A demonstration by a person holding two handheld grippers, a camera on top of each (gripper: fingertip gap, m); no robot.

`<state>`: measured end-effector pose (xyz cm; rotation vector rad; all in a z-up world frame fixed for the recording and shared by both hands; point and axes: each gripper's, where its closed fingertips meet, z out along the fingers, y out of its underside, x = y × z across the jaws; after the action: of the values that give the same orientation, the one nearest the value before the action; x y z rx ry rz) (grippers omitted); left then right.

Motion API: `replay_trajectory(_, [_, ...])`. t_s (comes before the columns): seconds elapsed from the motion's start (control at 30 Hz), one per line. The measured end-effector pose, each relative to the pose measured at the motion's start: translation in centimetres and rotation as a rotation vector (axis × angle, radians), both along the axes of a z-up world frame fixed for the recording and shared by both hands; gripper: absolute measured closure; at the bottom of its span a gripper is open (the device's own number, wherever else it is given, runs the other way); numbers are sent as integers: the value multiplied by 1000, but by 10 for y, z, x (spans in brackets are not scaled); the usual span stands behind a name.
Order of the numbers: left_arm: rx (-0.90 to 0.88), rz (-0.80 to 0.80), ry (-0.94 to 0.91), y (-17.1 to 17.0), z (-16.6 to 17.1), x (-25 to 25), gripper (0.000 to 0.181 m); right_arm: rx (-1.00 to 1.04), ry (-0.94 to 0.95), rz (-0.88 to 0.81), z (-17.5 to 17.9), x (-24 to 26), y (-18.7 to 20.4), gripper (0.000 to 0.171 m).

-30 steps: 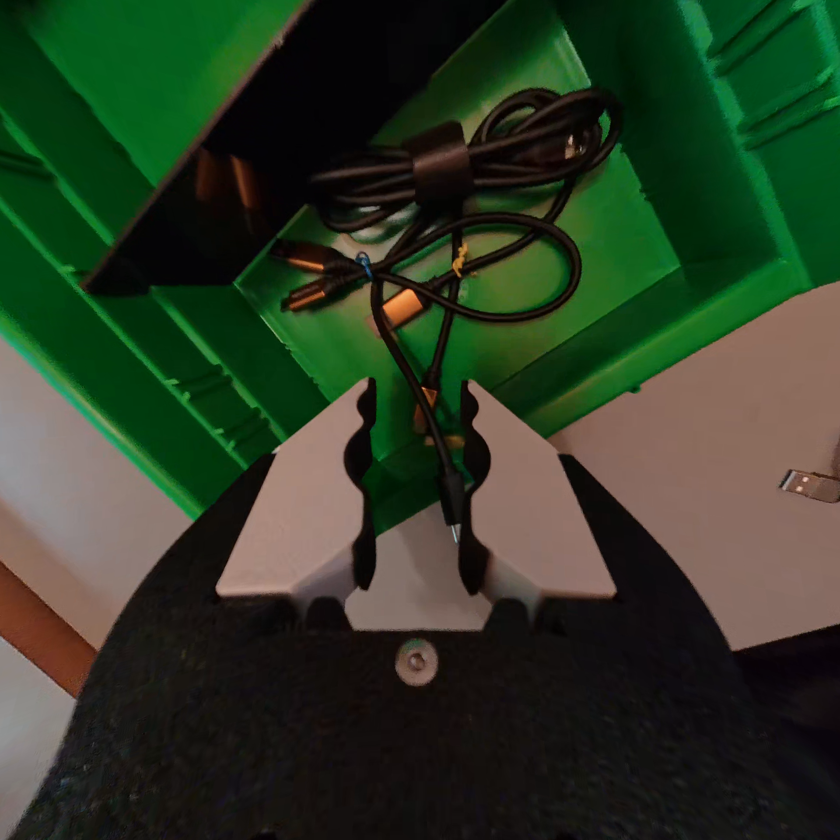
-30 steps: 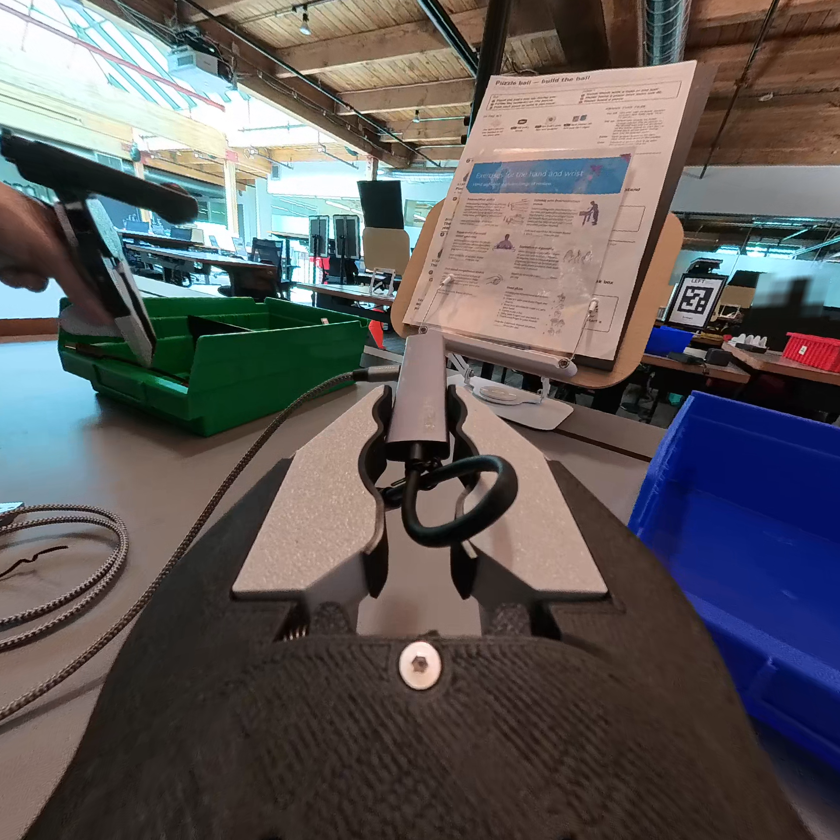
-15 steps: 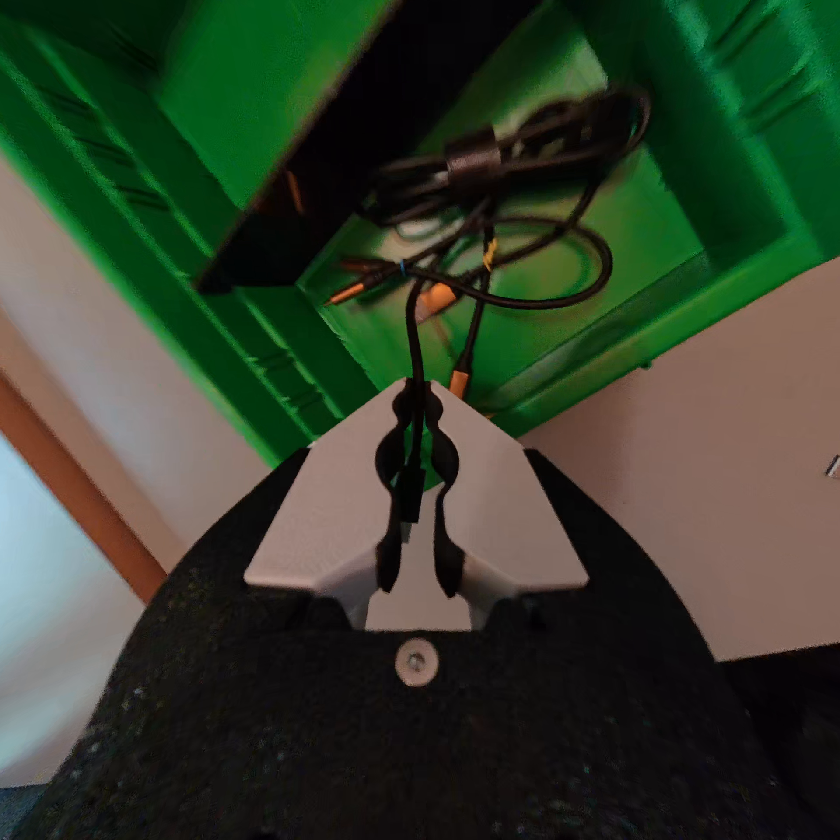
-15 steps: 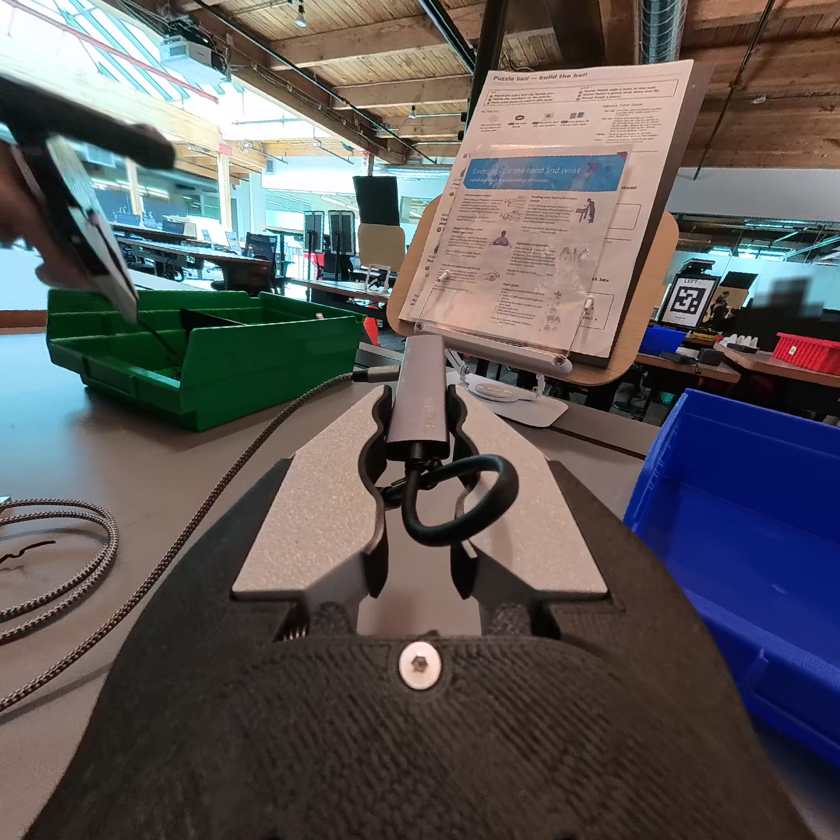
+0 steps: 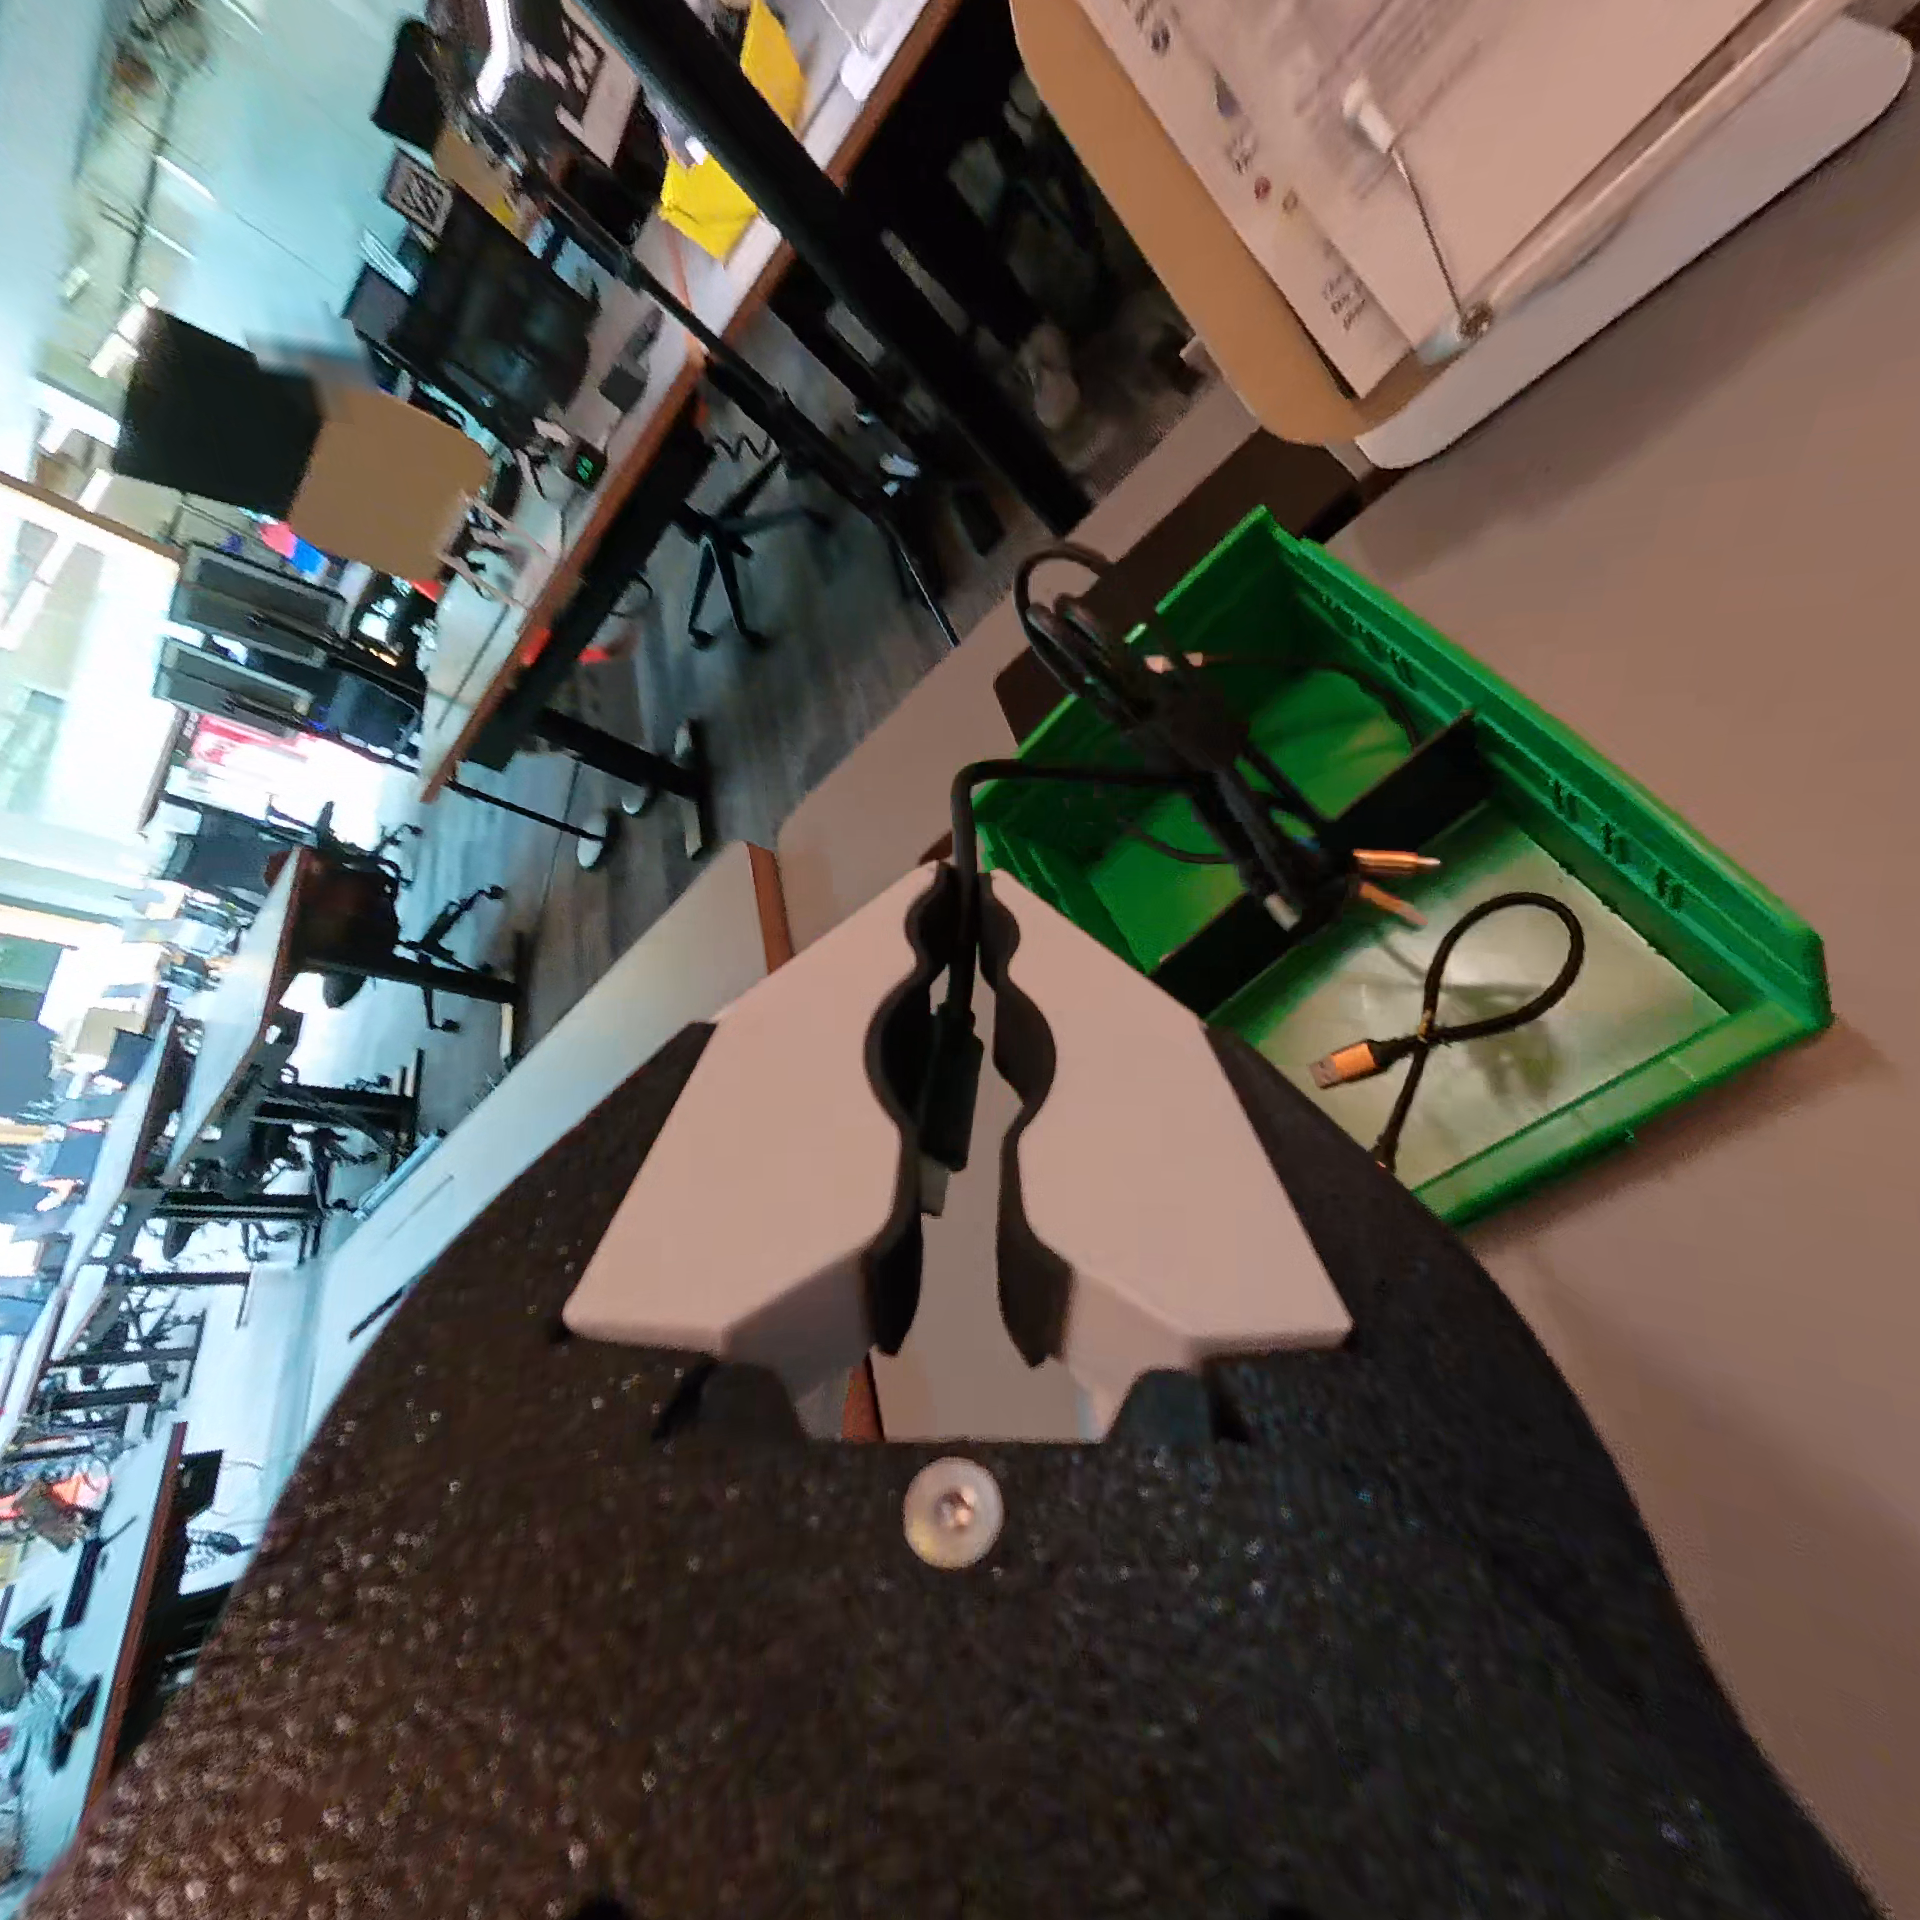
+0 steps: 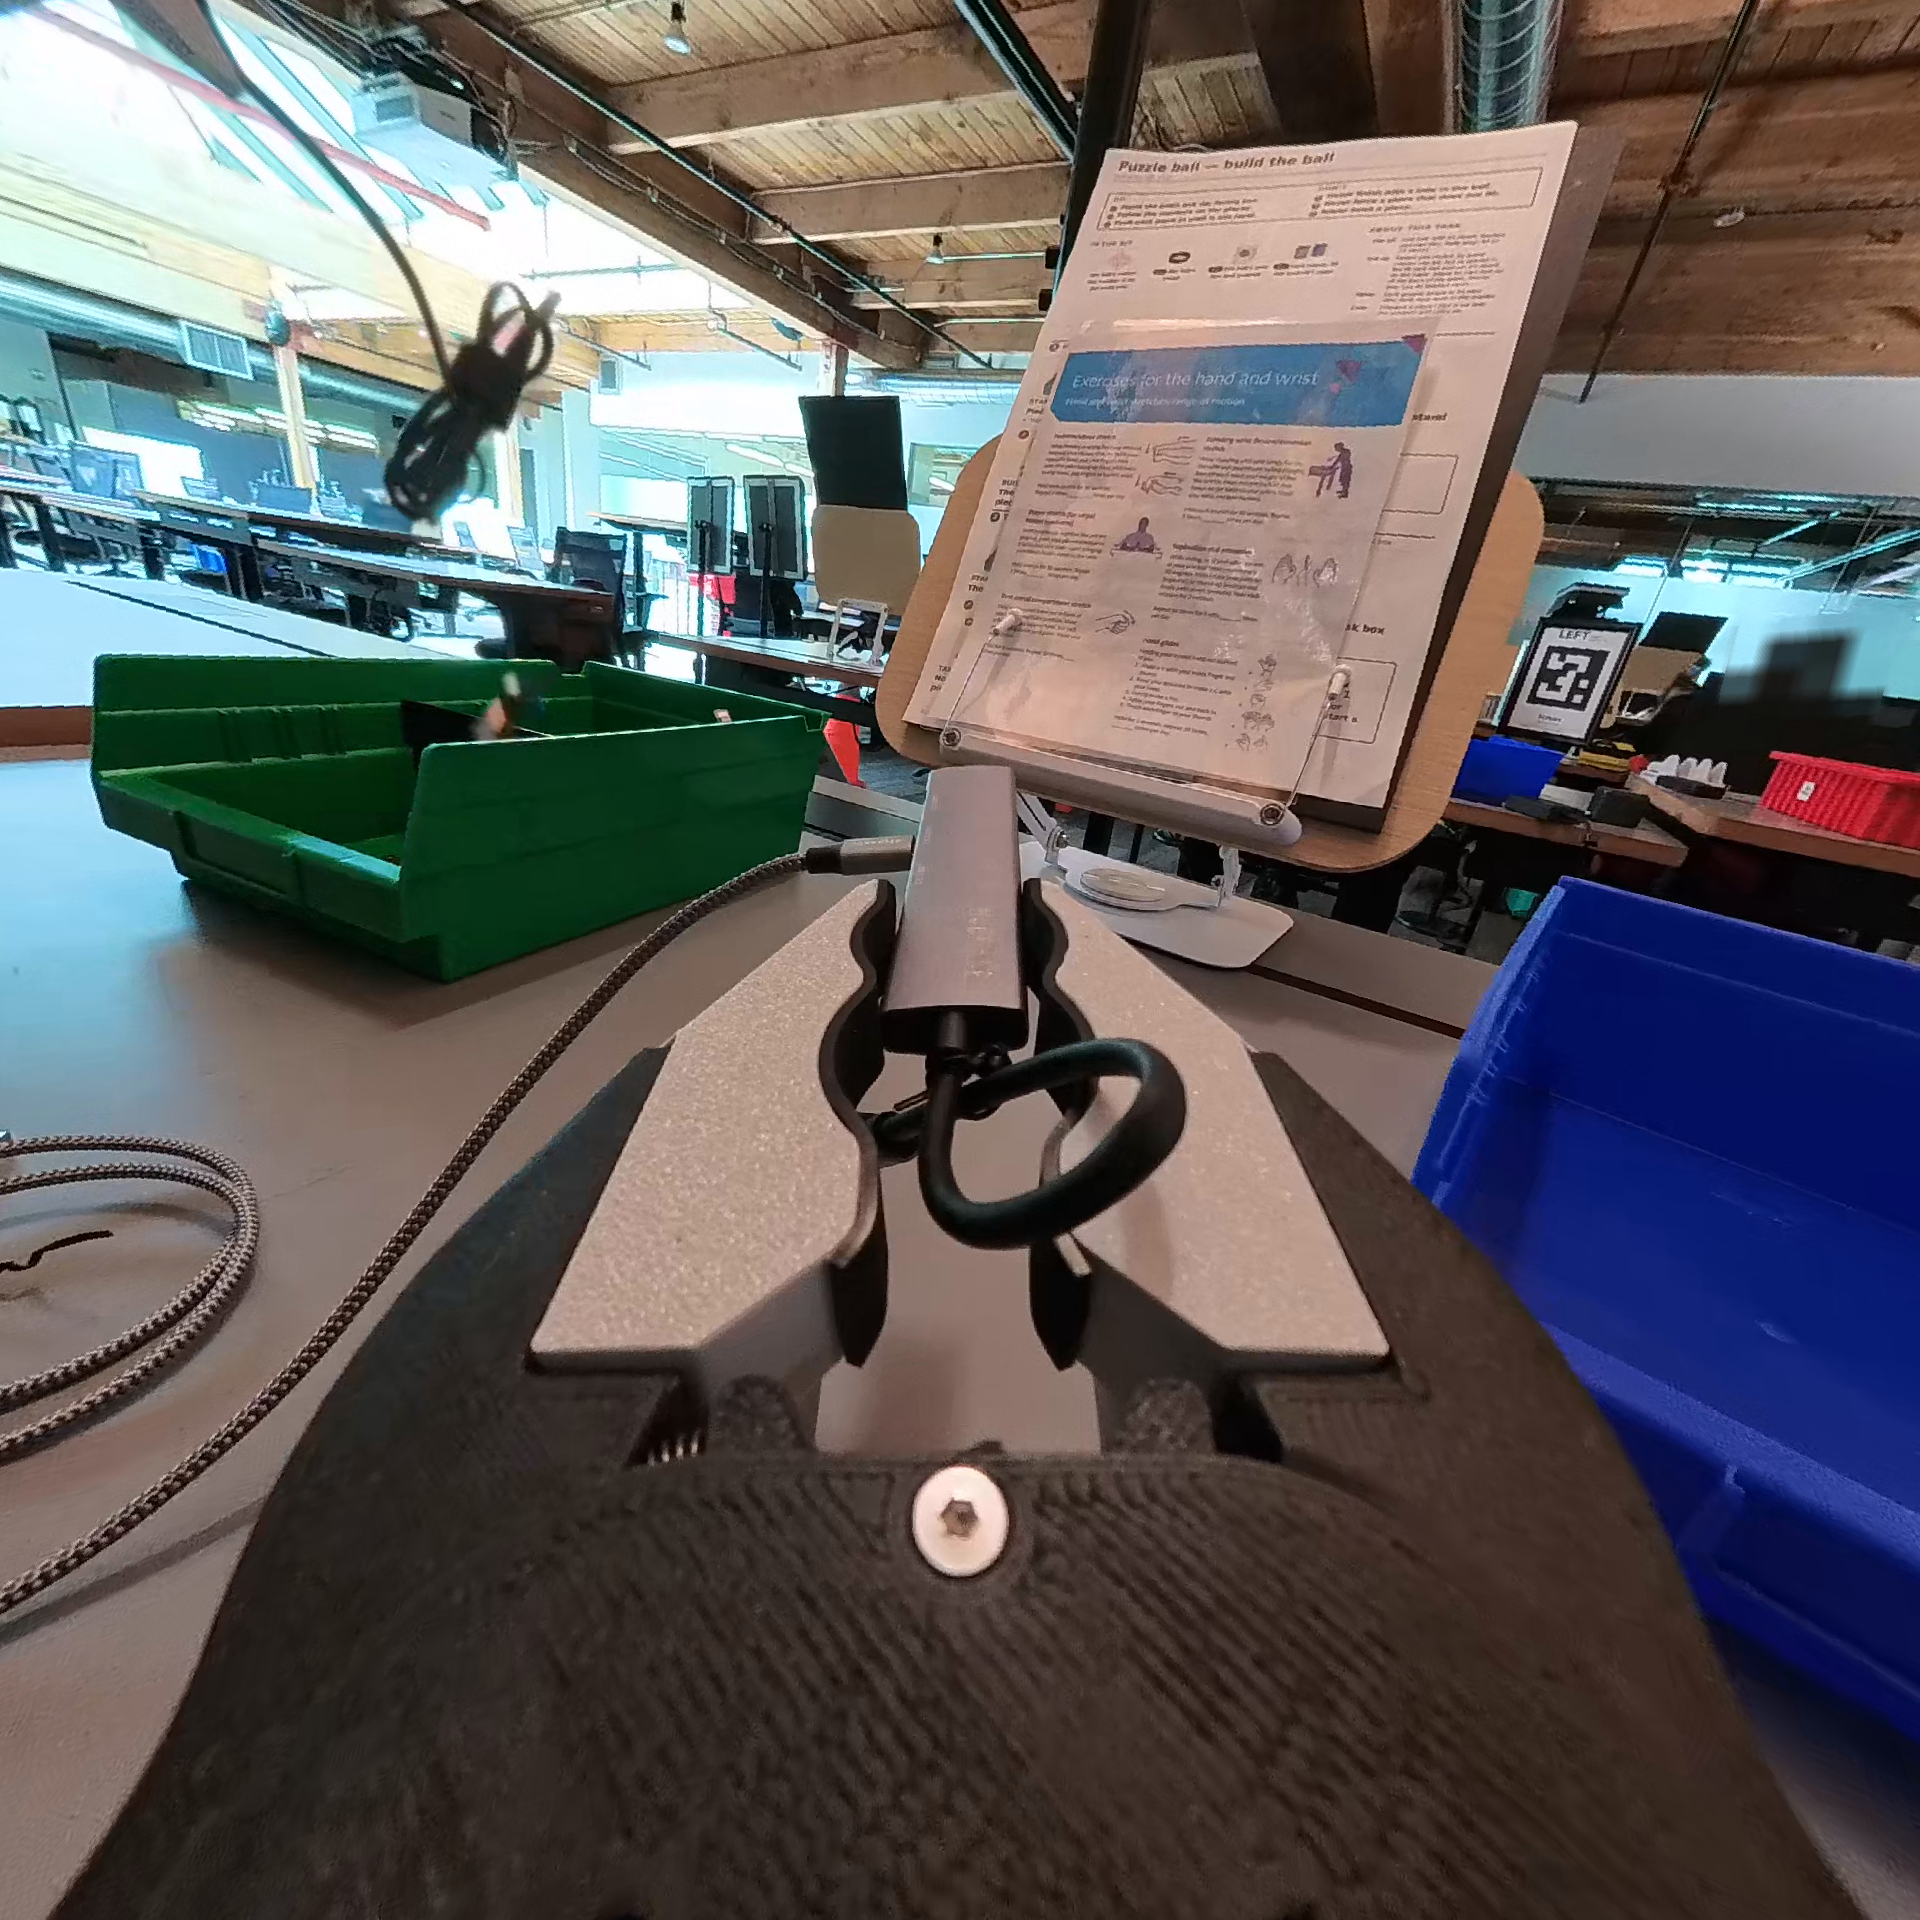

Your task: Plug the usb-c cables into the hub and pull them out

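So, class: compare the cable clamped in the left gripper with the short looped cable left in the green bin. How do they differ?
The black cable is clamped in the left gripper, lifted, its strapped bundle dangling; the short looped cable lies loose on the green bin floor. The held plug is black; the short cable's is orange. Both cords are black.

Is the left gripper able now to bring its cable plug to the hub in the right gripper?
Probably yes. The left gripper is shut on the black cable, lifted out of the green bin. The right gripper holds the hub above bare table, with nothing between them.
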<state>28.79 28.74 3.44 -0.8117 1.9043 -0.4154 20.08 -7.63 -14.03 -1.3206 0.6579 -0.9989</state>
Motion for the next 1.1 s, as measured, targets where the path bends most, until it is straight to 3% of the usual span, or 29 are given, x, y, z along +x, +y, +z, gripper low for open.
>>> replay_trajectory(0.03, [3, -7, -14, -3, 5, -2, 180, 2, 0, -2, 0, 0, -1, 148])
replay_trajectory(0.33, [-4, -243, -20, -67, 14, -36, 180, 48, 5, -8, 2, 1, -8, 148])
replay_trajectory(0.5, [-61, -603, 14, -138, 2, -67, 180, 105, 13, -12, 3, 3, -16, 148])
replay_trajectory(0.63, [-4, -1088, -21, -212, -45, -104, 180, 172, 26, -24, 4, 5, -26, 148])
replay_trajectory(0.73, [-74, -1281, 75, -242, -104, -122, 180, 205, 29, -30, 5, 6, -31, 148])
replay_trajectory(0.9, [-98, -1176, 175, -239, -199, -103, 180, 201, 24, -31, 5, 5, -32, 148])
replay_trajectory(1.0, [-104, -1068, 206, -226, -232, -92, 179, 177, 19, -30, 5, 5, -28, 148])
replay_trajectory(1.1, [-113, -996, 395, -212, -258, -104, 171, 167, 19, -30, 4, 5, -27, 148])
